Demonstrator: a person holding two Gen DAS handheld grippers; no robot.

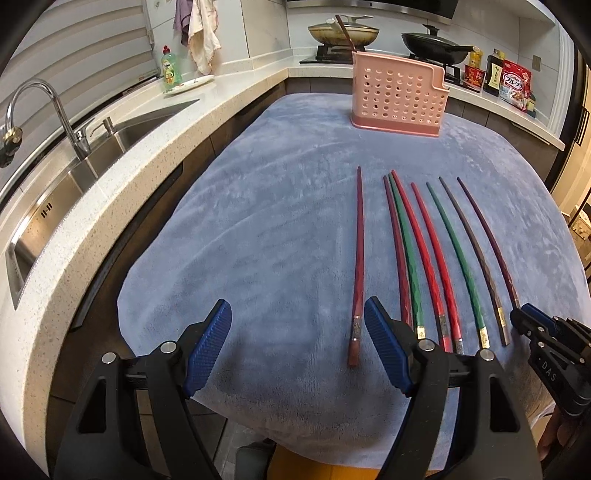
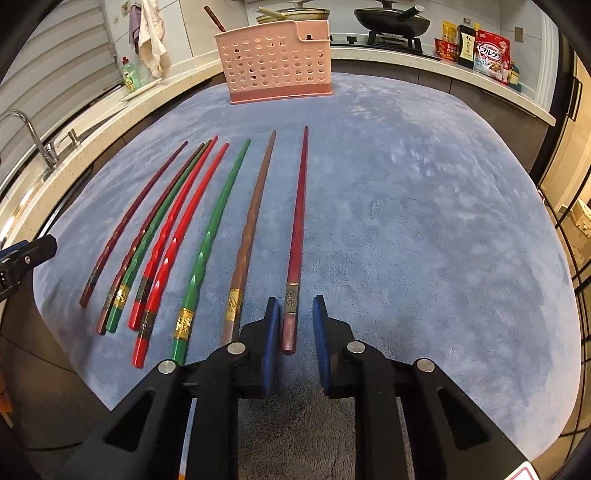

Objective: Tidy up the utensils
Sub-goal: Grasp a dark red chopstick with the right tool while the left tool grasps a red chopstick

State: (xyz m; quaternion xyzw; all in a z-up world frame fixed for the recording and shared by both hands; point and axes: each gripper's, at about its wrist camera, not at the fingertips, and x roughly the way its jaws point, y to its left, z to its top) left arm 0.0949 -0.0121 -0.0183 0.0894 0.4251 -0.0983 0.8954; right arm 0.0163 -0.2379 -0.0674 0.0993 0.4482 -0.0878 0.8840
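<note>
Several coloured chopsticks lie side by side on a blue cloth (image 1: 258,221). My left gripper (image 1: 297,306) hovers open over the cloth's near edge. The leftmost dark red chopstick (image 1: 358,258) lies just inside its right finger (image 1: 384,343), untouched. My right gripper (image 2: 295,306) has narrow jaws on either side of the butt end of the rightmost dark red chopstick (image 2: 295,221), and a gap still shows beside the right pad (image 2: 321,332). The left wrist view shows that gripper (image 1: 522,317) at the row's right end. A pink perforated basket (image 1: 399,99) (image 2: 277,62) stands at the cloth's far edge with one chopstick (image 2: 216,18) upright in it.
A steel sink (image 1: 110,147) with a faucet (image 1: 48,110) runs along the counter on the left, beside a green soap bottle (image 1: 171,68). Behind the basket, pans (image 2: 391,18) sit on the stove. Food packages (image 2: 487,55) line the right counter. The cloth drops off at its near edge.
</note>
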